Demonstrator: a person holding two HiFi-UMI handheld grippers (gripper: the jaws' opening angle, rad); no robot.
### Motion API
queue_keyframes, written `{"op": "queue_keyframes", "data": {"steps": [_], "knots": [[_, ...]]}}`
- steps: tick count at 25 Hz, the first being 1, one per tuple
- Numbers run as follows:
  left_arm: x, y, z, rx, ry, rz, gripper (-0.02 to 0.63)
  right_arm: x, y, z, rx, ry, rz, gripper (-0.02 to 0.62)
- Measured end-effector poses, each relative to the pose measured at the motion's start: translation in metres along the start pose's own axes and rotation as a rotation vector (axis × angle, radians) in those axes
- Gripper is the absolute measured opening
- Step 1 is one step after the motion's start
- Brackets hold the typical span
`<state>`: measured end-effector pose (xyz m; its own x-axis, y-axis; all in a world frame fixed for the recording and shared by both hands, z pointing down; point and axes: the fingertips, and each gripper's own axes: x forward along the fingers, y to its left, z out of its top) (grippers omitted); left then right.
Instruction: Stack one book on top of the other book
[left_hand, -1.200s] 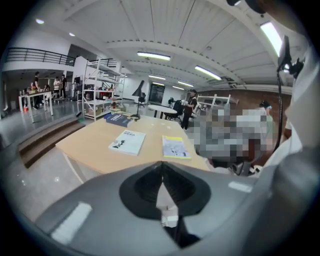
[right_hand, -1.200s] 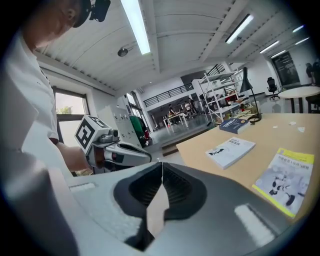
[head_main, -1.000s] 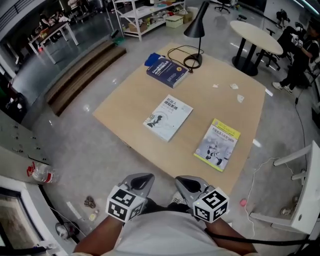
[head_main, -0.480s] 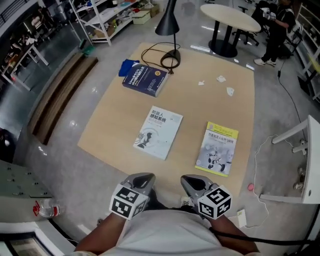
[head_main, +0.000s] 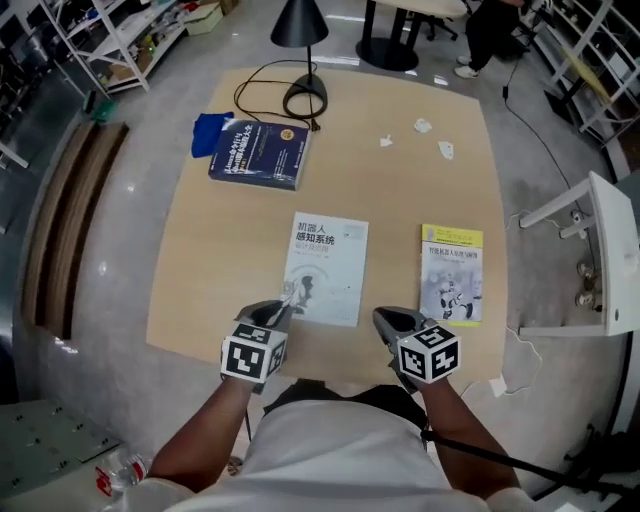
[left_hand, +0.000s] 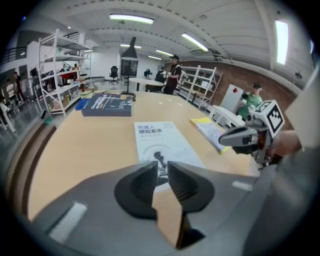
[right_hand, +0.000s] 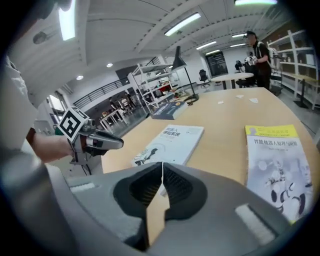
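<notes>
- The left gripper (head_main: 283, 308) is hanging over the near left corner of the white book (head_main: 328, 265). Its jaws have just been opening and are now standing a narrow gap apart, with nothing between them.
- From the head view its tip seems to be just above the cover. Whether it is touching the book cannot be told.
- The right gripper (head_main: 386, 319) is pointing down at the near edge of the table (head_main: 210, 270), between the white book and the yellow book (head_main: 452, 272). Its jaws are closed together and holding nothing.
- Both books are lying flat on the table, side by side and apart. The white one is sitting near the middle and the yellow one to its right, close to the table's right edge.
- A thicker dark blue book (head_main: 260, 153) is resting farther back on the left, with a blue cloth (head_main: 208, 133) just beside it.
- A black lamp (head_main: 304, 98) is standing at the far edge, its cord looping on the tabletop.
- A few paper scraps (head_main: 422, 126) are lying at the far right.
</notes>
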<state>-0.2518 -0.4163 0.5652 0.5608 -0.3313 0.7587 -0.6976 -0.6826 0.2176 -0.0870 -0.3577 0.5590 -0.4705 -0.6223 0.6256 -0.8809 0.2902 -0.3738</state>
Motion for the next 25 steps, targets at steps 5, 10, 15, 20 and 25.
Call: {"op": "queue_keyframes", "data": {"steps": [5,10,15,20,25], "knots": [[0.028,0.045,-0.014,-0.058,0.023,-0.003,0.117,0.040,-0.012,-0.026,0.156,0.058,-0.099,0.061],[0.046,0.043,-0.031,-0.167,0.068,-0.108,0.180,0.062,-0.013,-0.043,0.237,0.085,-0.148,0.158],[0.059,0.028,-0.041,-0.165,0.092,-0.186,0.196,0.072,-0.012,-0.049,0.274,0.092,-0.147,0.158],[0.060,0.022,-0.050,-0.093,0.113,-0.201,0.174,0.069,-0.004,-0.049,0.309,0.088,-0.126,0.158],[0.057,0.020,-0.052,-0.086,0.120,-0.216,0.137,0.065,0.003,-0.055,0.244,0.103,-0.154,0.158]]}}
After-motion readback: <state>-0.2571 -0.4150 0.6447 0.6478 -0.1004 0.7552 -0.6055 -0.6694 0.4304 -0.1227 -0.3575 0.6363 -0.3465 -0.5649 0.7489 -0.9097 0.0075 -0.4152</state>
